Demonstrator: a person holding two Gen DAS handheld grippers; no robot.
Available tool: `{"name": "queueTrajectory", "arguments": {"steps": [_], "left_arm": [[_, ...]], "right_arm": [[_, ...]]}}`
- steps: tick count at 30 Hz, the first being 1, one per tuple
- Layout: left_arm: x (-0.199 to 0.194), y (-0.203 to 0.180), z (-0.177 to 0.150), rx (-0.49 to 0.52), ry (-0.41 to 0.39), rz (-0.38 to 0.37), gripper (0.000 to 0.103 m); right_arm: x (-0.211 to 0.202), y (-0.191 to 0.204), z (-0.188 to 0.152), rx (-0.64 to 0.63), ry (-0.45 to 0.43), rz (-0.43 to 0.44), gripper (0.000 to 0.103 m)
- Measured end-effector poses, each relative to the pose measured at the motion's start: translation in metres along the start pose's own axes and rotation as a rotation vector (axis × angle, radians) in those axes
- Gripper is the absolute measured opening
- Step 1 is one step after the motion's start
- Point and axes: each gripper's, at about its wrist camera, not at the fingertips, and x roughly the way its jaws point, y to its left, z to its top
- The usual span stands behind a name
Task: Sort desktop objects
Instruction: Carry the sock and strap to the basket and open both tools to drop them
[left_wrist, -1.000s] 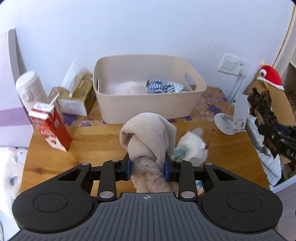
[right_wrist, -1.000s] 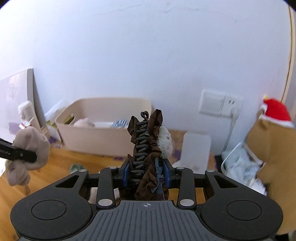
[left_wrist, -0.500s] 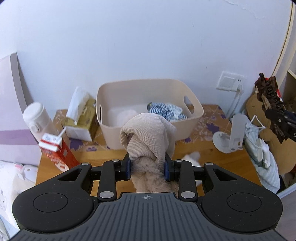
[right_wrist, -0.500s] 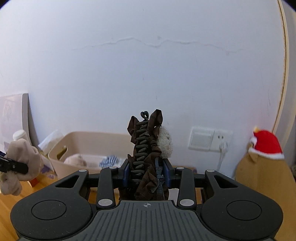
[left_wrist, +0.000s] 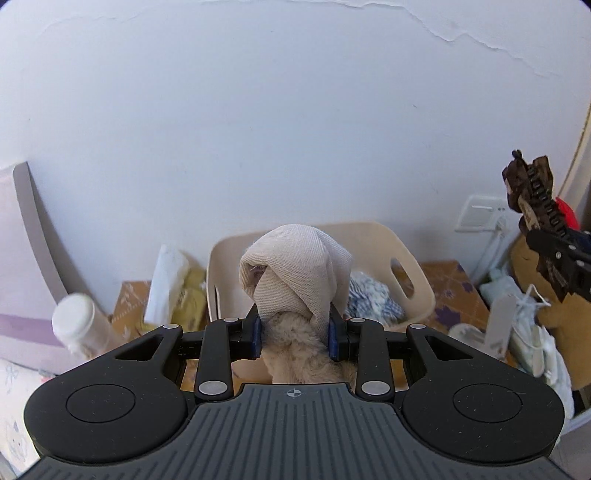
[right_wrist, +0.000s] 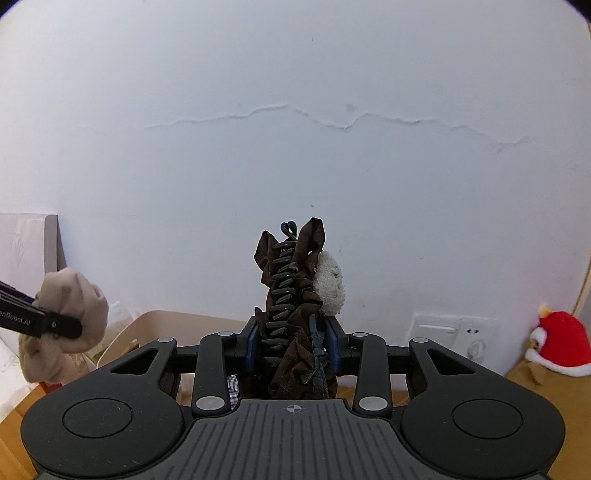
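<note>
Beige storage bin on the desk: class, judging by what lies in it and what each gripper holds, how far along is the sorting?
Done: a blue-and-white checked cloth lies in the beige bin. In hand: the left gripper clamps a beige plush bundle; the right gripper clamps a brown ruffled hair claw. Left: dropping both in.

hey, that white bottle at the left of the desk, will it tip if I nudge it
Probably yes: the white bottle looks tall and narrow, so a high push may topple it. Its round body could then roll. Its base is hidden, so footing is unclear.

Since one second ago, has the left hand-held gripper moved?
Yes. The left hand-held gripper has risen: the beige basket now sits lower in its view.
</note>
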Motion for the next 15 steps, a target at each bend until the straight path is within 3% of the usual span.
{"name": "queueTrajectory", "arguments": {"steps": [7,15], "left_arm": [[0.035,0.006,0.013,0.03,0.0,0.045,0.032],[0.094,0.015,0.005,0.022,0.086,0.099,0.032]], "right_arm": [[0.053,0.002,-0.003,-0.017,0.077,0.004,0.034],[0.106,0.024,-0.013,-0.039,0.146,0.044,0.034]]}}
